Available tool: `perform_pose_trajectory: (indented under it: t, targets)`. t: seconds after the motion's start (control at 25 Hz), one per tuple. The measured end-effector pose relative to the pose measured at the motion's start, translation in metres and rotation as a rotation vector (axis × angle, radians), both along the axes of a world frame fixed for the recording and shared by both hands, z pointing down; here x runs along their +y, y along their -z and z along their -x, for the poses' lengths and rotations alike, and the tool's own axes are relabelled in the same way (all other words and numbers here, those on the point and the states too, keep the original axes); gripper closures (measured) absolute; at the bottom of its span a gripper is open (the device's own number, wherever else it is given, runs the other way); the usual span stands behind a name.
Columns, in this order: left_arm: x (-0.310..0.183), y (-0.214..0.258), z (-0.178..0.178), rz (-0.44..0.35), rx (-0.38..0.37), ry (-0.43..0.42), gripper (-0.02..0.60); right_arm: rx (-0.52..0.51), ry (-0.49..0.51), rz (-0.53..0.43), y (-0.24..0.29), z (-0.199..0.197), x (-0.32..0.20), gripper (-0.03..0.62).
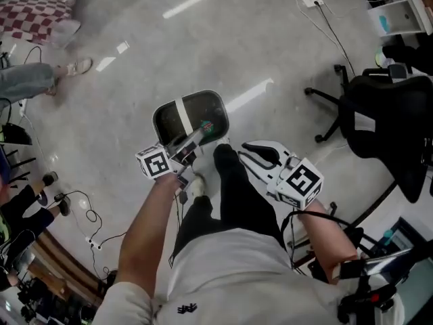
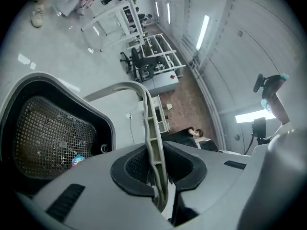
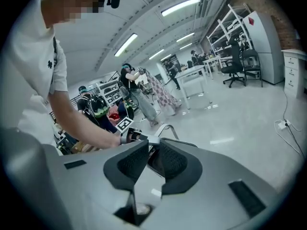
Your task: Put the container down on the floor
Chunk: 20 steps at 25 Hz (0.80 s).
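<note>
The container (image 1: 160, 117) is carried by its handle (image 1: 181, 117), which is clamped between the jaws of the left gripper (image 1: 191, 144). It hangs at 12 o'clock from the wearer's shoe (image 1: 198, 185), seemingly just above the floor, so the lowering step is judged to be in hand. A straight descent is called for next, until the base is seated; only then should the handle be released. The right gripper (image 1: 257, 154) is held apart from it at 3 o'clock, jaws spread and empty. A chair (image 1: 379, 120) stands farther off at 3 o'clock, cables (image 1: 88, 215) lie at 8 o'clock, and only the wearer's own foot crowds the landing spot.
</note>
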<state>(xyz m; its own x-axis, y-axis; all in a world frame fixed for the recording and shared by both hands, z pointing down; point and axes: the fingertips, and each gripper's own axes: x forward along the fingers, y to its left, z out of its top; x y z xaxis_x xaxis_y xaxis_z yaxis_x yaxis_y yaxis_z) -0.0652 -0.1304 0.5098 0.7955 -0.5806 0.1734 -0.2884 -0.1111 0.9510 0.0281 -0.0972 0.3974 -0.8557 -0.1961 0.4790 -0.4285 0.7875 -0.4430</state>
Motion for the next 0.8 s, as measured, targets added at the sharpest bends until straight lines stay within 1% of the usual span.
perform_pose_trajectory:
  t: [0.12,0.24,0.44,0.6,0.8]
  targets:
    - [-0.051,-0.052,0.002,0.007,-0.010,0.010,0.522,0.004,0.022,0.037,-0.038,0.000,-0.043,0.563]
    - [-0.093,-0.105,0.004,0.010,-0.010,0.010,0.523,0.013,0.028,0.078,-0.079,0.003,-0.073,0.563]
    - [-0.139,-0.189,-0.002,0.025,-0.026,-0.005,0.528,0.020,0.024,0.141,-0.142,-0.001,-0.102,0.563]
    - [-0.167,-0.248,-0.010,0.037,-0.038,-0.006,0.528,0.031,0.033,0.179,-0.186,-0.010,-0.115,0.563]
    - [-0.188,-0.305,-0.010,0.046,-0.041,-0.018,0.527,0.049,0.009,0.207,-0.228,-0.018,-0.123,0.563]
